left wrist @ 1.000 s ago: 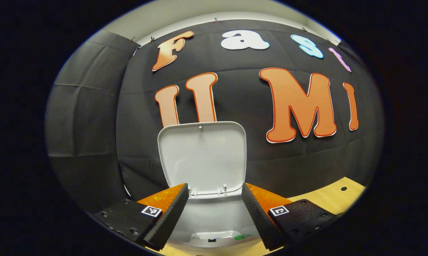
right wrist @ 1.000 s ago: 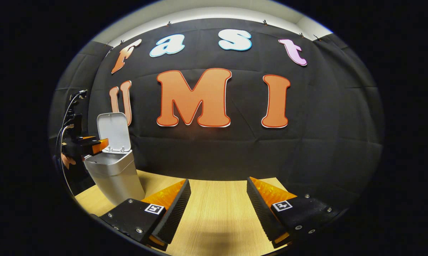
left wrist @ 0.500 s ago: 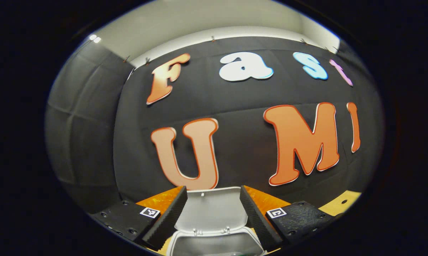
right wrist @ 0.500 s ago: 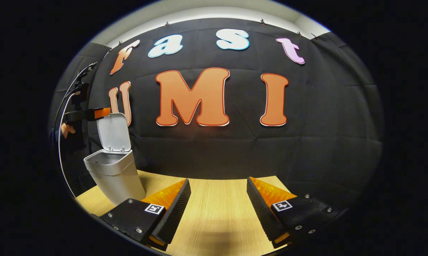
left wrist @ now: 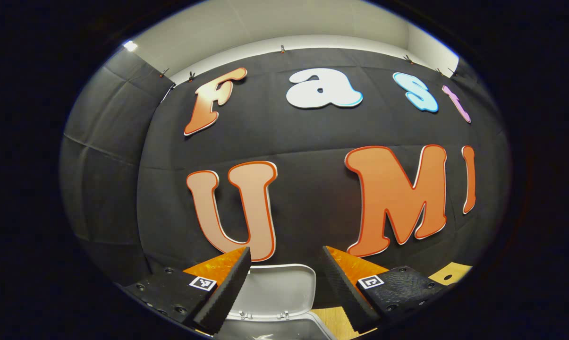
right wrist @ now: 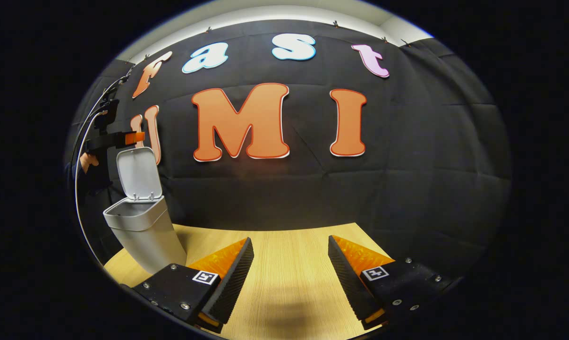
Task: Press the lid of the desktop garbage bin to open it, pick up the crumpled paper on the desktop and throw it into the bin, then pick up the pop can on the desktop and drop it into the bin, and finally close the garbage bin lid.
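The grey desktop bin (right wrist: 142, 236) stands at the left of the wooden table (right wrist: 284, 264) in the right gripper view, its white lid (right wrist: 138, 174) tilted up and open. My left gripper (right wrist: 119, 139) hovers just above the lid's top edge there, held by a hand (right wrist: 87, 161). In the left gripper view the lid (left wrist: 277, 290) shows low between the fingers, with the left gripper (left wrist: 284, 288) open and empty above it. My right gripper (right wrist: 289, 278) is open over the bare tabletop, holding nothing.
A cable (right wrist: 79, 189) hangs down from the left gripper beside the bin. A corner of the wooden table with a hole (left wrist: 448, 274) shows at the lower right of the left gripper view. The black cloth wall stands close behind the bin.
My left gripper has risen from the bin's mouth to above the lid's top edge; the lid has sunk low in its view. The right gripper has shifted only slightly.
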`<state>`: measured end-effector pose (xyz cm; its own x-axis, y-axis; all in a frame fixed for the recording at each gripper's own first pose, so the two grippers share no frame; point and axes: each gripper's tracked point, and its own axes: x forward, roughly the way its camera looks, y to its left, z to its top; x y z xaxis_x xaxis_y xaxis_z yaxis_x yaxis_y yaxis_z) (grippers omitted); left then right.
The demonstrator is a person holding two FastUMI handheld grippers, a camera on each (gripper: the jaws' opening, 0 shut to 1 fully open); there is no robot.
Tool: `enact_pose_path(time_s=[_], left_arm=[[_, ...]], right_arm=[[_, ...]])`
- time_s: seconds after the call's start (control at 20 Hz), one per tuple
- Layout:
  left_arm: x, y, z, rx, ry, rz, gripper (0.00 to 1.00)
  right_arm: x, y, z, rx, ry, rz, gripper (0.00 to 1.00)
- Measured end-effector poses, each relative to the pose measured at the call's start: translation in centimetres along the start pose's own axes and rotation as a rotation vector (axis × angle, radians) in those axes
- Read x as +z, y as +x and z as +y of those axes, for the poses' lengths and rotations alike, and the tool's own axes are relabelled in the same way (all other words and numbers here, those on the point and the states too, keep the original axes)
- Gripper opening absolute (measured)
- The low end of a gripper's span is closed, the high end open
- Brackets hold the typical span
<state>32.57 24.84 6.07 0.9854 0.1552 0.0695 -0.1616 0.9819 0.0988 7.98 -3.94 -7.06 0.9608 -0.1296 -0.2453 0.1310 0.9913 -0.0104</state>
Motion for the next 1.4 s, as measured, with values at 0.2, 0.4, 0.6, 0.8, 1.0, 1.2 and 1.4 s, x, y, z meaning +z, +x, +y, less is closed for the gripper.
enact_pose_path(time_s=[0.2,0.4,0.6,0.8,1.0,1.2,1.4], left_arm=[[0.3,2.7,2.2,0.033,-0.002,0.019,0.93],[-1.6,5.0,4.1,0.063,0.017,0.093,0.93],[-4.4,5.5,4.6,0.049,-0.023,0.173,0.93],[-4.5,4.0,4.3,0.039,-0.044,0.208,0.94],[-4.7,0.1,3.7,0.001,-0.043,0.222,0.94],[-6.1,-3.7,3.0,-0.013,-0.06,0.256,0.94],[-8.9,-7.6,2.2,-0.017,-0.082,0.329,0.94]], right_arm=[[-1.0,-0.7,0.6,-0.013,0.021,0.027,0.95],[-0.4,-1.5,0.9,-0.022,0.01,0.018,0.95],[-0.7,-2.3,1.2,-0.03,0.012,0.025,0.95],[-0.5,-3.0,1.2,-0.035,0.012,0.013,0.95],[-0.5,-3.2,1.4,-0.028,0.029,0.011,0.95],[-0.1,-3.1,2.4,0.01,0.027,0.003,0.95],[-0.1,-3.1,3.0,0.052,0.009,0.001,0.95]])
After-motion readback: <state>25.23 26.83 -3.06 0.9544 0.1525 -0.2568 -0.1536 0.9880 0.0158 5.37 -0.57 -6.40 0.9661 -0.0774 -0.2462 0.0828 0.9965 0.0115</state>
